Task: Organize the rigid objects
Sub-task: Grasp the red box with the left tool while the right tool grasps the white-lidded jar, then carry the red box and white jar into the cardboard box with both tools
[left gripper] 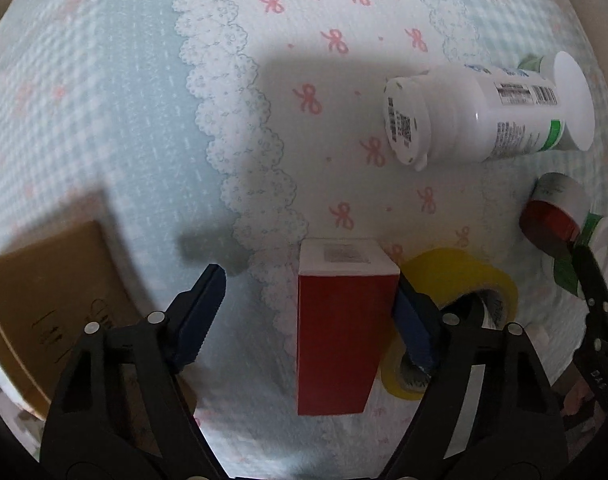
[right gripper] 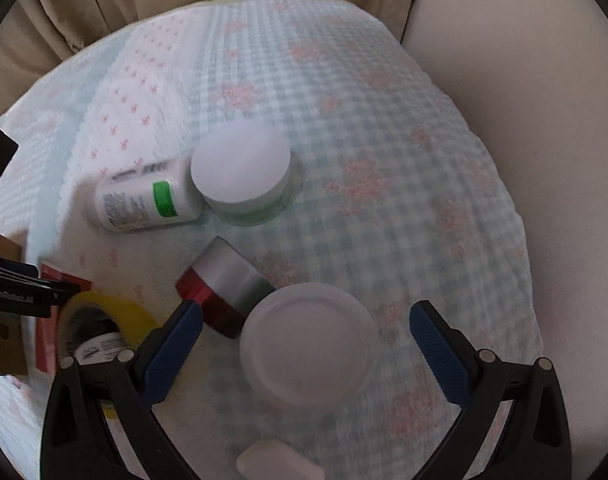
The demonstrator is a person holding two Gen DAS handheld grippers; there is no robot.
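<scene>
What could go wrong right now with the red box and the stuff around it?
The left gripper is open, and only its right finger looks to touch the red box; closing unevenly might tip the upright box or shove it sideways. The yellow tape roll sits right against that finger, so it could get pinched or dragged along. The white bottle lies on its side on soft cloth, so a nudge may set it rolling.

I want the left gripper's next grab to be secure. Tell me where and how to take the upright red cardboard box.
Grip the red cardboard box across its two flat side faces, near mid-height, coming from above. It already stands between the open left gripper fingers; the right finger sits by its side, beside the yellow tape roll, so closing should clamp it squarely.
</scene>
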